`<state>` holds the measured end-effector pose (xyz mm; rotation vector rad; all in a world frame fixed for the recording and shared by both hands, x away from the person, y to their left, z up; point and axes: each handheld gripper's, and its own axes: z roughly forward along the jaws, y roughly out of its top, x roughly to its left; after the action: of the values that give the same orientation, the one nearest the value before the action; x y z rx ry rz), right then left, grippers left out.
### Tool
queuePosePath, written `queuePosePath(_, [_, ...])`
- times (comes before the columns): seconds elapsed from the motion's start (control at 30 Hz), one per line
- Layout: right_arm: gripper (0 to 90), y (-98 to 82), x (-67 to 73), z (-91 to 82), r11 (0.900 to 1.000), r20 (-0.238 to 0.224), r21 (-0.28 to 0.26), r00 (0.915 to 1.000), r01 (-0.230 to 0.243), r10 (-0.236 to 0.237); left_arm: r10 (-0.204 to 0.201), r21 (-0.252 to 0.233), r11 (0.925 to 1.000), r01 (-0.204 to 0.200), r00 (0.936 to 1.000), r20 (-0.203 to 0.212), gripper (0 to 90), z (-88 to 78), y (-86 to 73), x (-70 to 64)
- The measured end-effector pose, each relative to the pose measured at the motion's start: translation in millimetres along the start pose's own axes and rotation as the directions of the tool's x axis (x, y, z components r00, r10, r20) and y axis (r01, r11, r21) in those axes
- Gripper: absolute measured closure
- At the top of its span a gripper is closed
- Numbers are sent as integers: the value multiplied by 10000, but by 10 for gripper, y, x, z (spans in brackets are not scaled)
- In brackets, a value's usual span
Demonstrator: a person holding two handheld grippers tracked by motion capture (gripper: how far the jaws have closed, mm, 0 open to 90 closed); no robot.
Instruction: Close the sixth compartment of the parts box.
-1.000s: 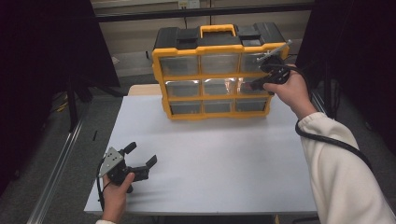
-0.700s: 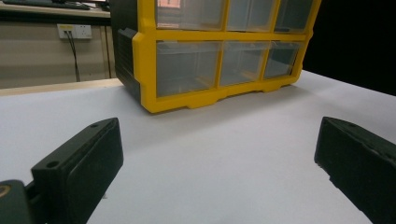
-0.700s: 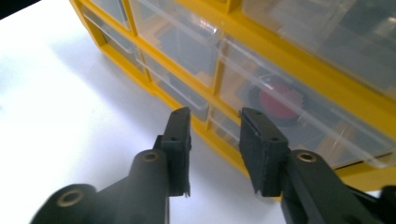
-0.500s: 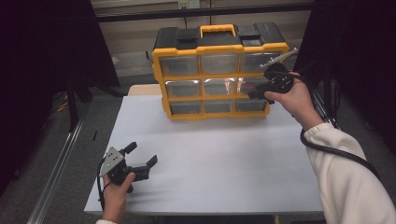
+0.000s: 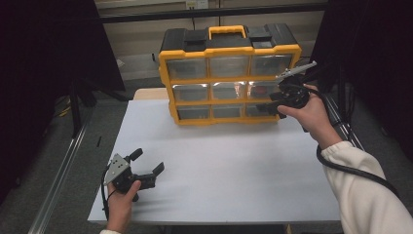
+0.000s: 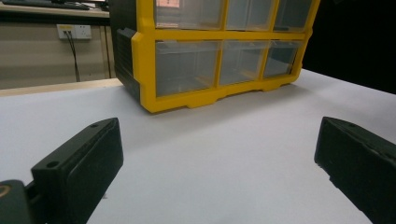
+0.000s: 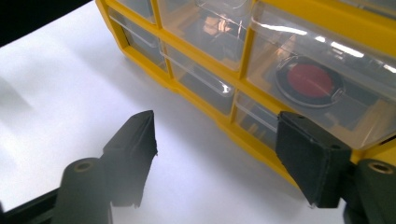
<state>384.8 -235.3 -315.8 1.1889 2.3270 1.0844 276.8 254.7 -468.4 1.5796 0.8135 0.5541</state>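
- Right claw (image 5: pixel 271 104): jaws just been opening, now wide apart, nothing between them; held at the right end of the drawer box (image 5: pixel 229 73), in front of its lower right drawers.
- Lower right drawer (image 7: pixel 261 122): just beyond the far jaw in the right gripper view; likely to be missed or only clipped on its lip if closed from this slant.
- Middle right drawer (image 7: pixel 327 88): shut, round red-centred part (image 7: pixel 310 80) inside; risk of catching this front instead of the one below.
- Drawer box: upright near the far edge of the desk (image 5: pixel 234 165), towards its right corner; could slide or tip forward under a hard pull, no hand bracing it.
- Left claw (image 5: pixel 146 168): spread open, empty, low over the near left corner of the desk, well apart from the box; no help if it shifts.
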Motion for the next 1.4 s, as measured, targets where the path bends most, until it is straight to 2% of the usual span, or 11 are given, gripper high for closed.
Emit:
queuePosePath(0.07, [273,-23,12,2,10000,-26,-51,10000,26,-26,206,127,9997,-206,9998,22,12,-6,2,11])
queuePosePath(0.43, [192,-130,104,-9,9996,-146,-260,9999,52,-56,79,48,10000,-80,9999,82,12,10,-4,1])
queuePosePath(0.57, [181,-176,128,-4,9993,-238,-362,9997,72,-80,164,69,9998,-164,9999,-18,12,5,-1,6])
queuePosePath(0.67, [174,-218,152,-15,9990,-262,-427,9996,126,-138,138,55,9999,-139,9998,169,12,8,-6,3])
queuePosePath(0.77, [165,-266,180,-33,9984,-339,-567,9994,90,-109,72,68,10000,-72,10000,-1,12,2,-3,3])
queuePosePath(0.83, [152,-303,185,-36,9973,-400,-723,9991,114,-143,219,96,9997,-219,9998,45,12,-3,-2,4])
queuePosePath(0.93, [150,-349,207,-37,9971,-421,-757,9990,100,-132,84,52,10000,-84,10000,6,12,-2,-3,-5])
queuePosePath(1.1, [145,-426,241,-27,9967,-555,-809,9984,99,-144,137,40,9999,-137,9999,66,12,-4,-5,-1])
queuePosePath(1.2, [144,-478,257,-18,9964,-566,-851,9983,63,-112,27,60,10000,-27,10000,-9,12,0,-8,-14])
queuePosePath(1.3, [142,-523,265,-3,9965,-631,-834,9980,42,-95,197,119,9997,-197,9998,38,12,-1,-5,-5])
queuePosePath(1.4, [138,-555,273,-5,9964,-687,-847,9976,53,-112,94,70,9999,-94,10000,7,12,3,-6,-7])
